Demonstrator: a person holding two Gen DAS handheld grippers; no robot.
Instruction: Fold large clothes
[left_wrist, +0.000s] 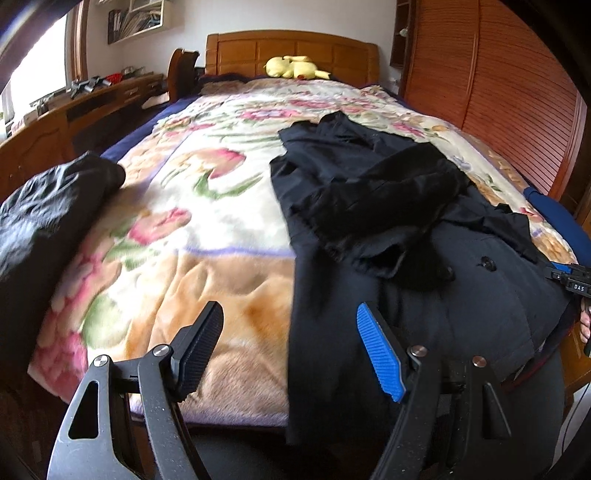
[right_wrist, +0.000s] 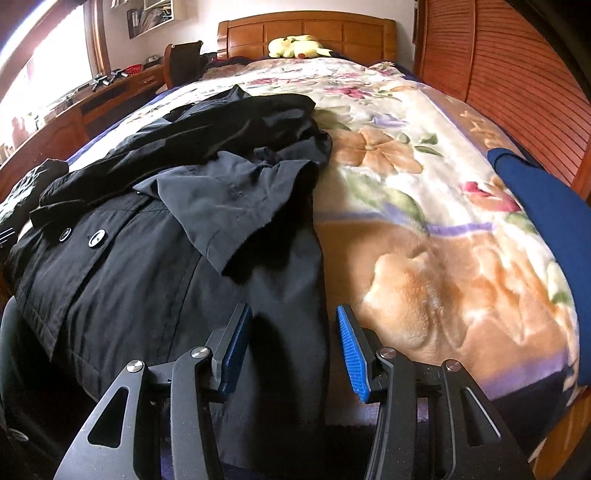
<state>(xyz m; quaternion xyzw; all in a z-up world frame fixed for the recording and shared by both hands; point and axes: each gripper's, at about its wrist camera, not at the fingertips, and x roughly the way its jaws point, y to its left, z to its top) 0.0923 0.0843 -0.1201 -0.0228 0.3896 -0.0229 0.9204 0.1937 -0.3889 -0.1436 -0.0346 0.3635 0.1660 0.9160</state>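
Observation:
A large black double-breasted coat (left_wrist: 388, 229) lies lengthways on the bed, its hem hanging over the foot and one sleeve folded across its chest. My left gripper (left_wrist: 288, 317) is open above the foot of the bed, straddling the coat's left edge, and its pads touch nothing. My right gripper (right_wrist: 291, 317) is open over the coat's (right_wrist: 166, 229) right edge. The cloth lies below and between its fingers, and neither pad presses on it. The right gripper (left_wrist: 554, 271) also shows at the far right edge of the left wrist view, beside a hand.
The coat rests on a floral blanket (left_wrist: 192, 229). A second black garment (left_wrist: 48, 218) is heaped at the left edge, and a blue garment (right_wrist: 546, 221) lies at the right edge. A yellow plush toy (left_wrist: 295, 67) sits by the headboard. A louvred wooden wardrobe (right_wrist: 517, 92) stands on the right, a desk (left_wrist: 92, 99) on the left.

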